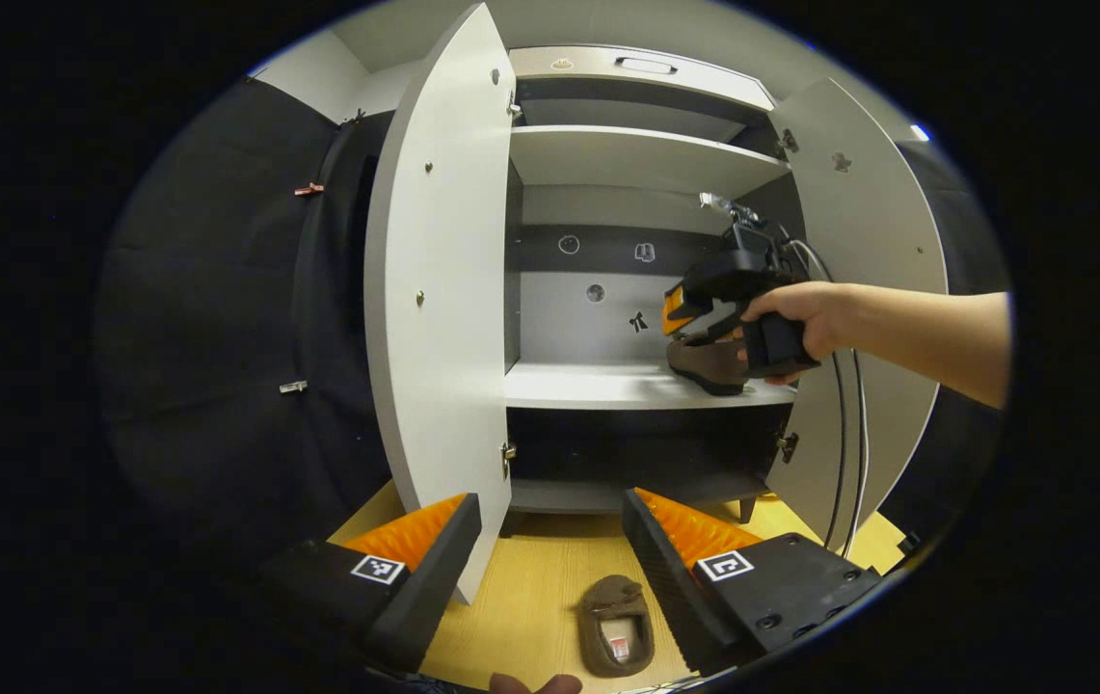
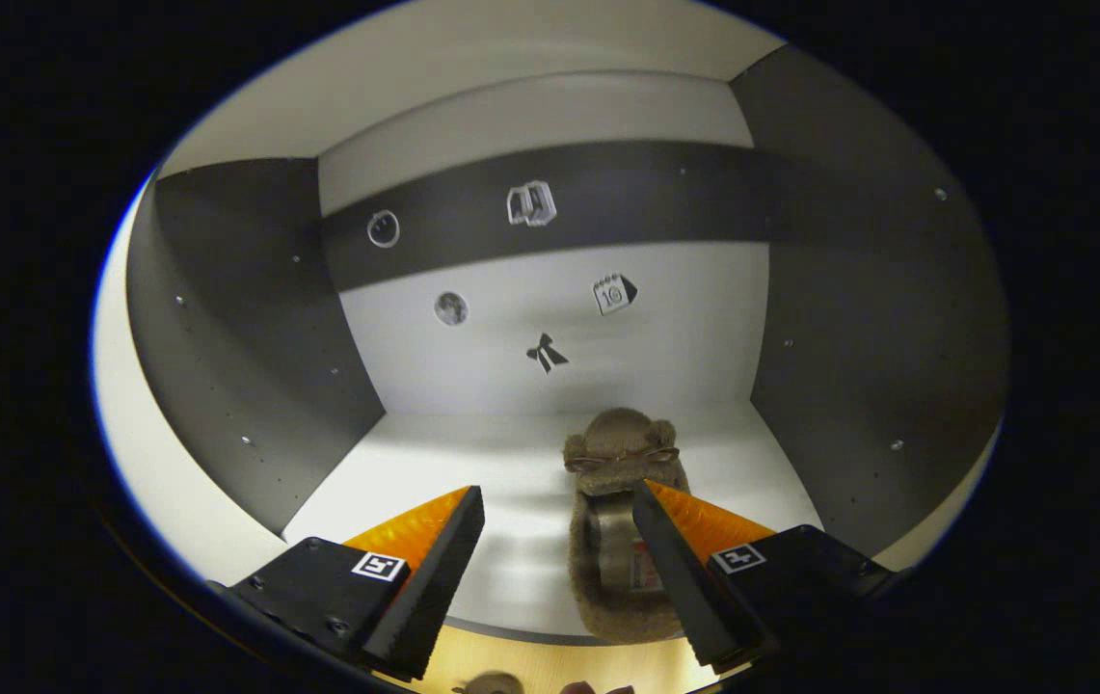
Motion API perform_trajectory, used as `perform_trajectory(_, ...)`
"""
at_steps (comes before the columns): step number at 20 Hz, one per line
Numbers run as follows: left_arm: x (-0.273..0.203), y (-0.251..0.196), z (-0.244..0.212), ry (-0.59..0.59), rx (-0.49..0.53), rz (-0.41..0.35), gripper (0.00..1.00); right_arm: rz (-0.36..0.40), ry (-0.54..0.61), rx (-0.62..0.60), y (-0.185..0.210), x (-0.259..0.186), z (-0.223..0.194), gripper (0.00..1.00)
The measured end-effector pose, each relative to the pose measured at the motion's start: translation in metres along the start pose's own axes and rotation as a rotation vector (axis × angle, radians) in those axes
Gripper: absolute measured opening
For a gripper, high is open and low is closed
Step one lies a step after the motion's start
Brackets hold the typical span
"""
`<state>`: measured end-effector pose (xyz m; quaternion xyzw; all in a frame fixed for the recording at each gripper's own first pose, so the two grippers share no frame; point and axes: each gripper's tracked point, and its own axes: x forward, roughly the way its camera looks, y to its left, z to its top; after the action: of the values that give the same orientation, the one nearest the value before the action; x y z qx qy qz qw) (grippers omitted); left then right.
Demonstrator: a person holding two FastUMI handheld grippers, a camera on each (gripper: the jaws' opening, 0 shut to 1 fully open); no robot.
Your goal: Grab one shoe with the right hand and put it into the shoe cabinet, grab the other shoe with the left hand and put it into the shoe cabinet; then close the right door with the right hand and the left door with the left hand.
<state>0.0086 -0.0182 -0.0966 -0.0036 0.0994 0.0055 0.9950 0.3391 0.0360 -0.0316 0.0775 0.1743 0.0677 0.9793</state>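
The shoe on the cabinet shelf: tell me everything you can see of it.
The shoe on the shelf is a brown, fuzzy slipper-style shoe with a small bow across its top and a paler insole bearing a label. It lies flat on the middle shelf of the cabinet, toe toward the back wall, heel at the front edge, right of the middle. The right gripper is open, one of its fingers over the shoe's side, not pressing it. In the left gripper view it sits under that gripper and the hand holding it.

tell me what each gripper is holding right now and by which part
Nothing. The right gripper is open, its shoe lying on the shelf. The left gripper is open above the other shoe.
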Motion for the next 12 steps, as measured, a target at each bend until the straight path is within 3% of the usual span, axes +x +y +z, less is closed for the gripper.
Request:
perform_trajectory(6, 0.002, -0.014, -0.042, 0.085, 0.025, -0.067, 0.95, 0.029, -0.233, 0.01, 0.009, -0.085, 0.029, 0.98)
perform_trajectory(12, 0.007, -0.037, -0.138, 0.292, -0.028, -0.146, 0.95, 0.018, -0.339, -0.021, 0.01, -0.171, 0.013, 0.98)
